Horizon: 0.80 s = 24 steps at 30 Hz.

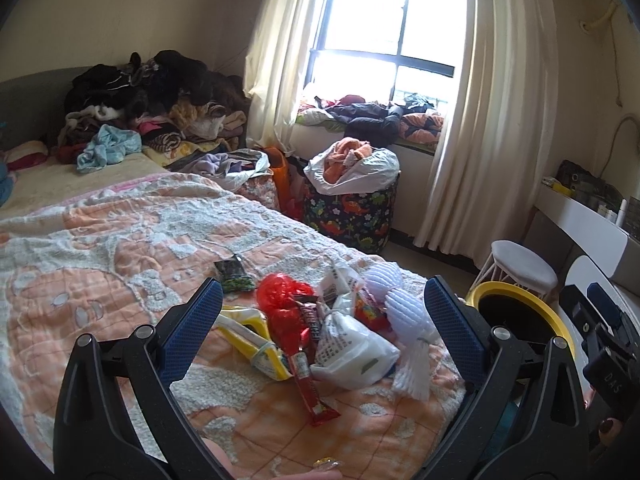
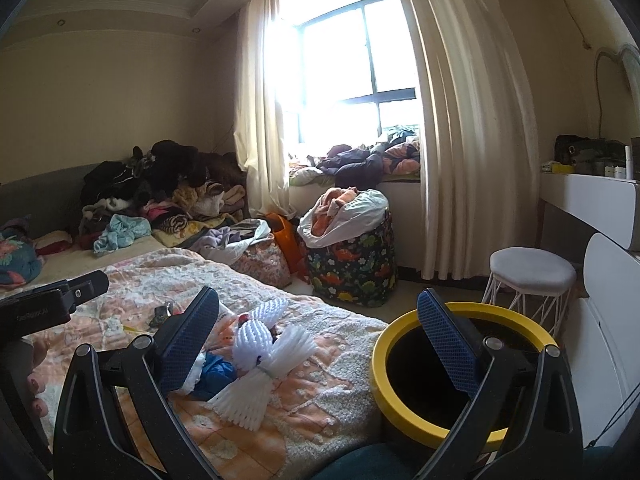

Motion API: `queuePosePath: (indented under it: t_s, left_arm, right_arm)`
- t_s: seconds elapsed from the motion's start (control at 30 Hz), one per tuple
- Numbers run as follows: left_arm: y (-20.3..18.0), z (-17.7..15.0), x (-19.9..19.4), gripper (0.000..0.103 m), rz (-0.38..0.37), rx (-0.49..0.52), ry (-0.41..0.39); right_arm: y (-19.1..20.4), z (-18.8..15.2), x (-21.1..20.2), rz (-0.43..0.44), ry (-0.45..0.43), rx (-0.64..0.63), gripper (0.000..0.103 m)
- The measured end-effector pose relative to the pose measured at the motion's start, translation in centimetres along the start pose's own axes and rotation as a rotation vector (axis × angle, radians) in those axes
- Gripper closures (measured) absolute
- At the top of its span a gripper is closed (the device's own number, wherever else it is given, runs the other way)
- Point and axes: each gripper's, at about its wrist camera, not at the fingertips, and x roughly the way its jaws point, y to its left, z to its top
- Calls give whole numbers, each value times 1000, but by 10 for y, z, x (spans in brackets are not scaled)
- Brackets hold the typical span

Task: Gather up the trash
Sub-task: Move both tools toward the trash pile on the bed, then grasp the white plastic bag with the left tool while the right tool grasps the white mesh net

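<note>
progress: barely begun, judging by the heap | trash pile [image 1: 336, 320] lies on the blanket [image 1: 100, 248], nothing lifted | bin [image 2: 400, 364] with yellow rim at 3 o'clock of the pile, just beside the bed, inside too dark to read | left gripper [image 1: 322, 320] jaws wide, empty | right gripper [image 2: 318, 336] jaws wide, empty | left to do: every wrapper, bag and foam net

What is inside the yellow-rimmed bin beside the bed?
The yellow-rimmed bin shows only a dark interior wall from the right wrist view. Its bottom lies in shadow and partly behind a finger of the open right tongs, so any contents cannot be seen.
</note>
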Motion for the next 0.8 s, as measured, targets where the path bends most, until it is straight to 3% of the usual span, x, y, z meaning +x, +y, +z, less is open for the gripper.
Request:
queuePosePath:
  t_s: [0.23, 0.47, 0.8]
  left_arm:
    - [27, 4, 6, 10, 44, -50, 22]
    - [41, 6, 22, 10, 28, -98, 72]
    - [-2, 1, 51, 10, -137, -36, 142]
  right_arm:
    - [17, 0, 16, 61, 63, -23, 6]
    - [24, 5, 43, 62, 121, -13, 6]
    - [-14, 9, 87, 25, 235, 48, 6]
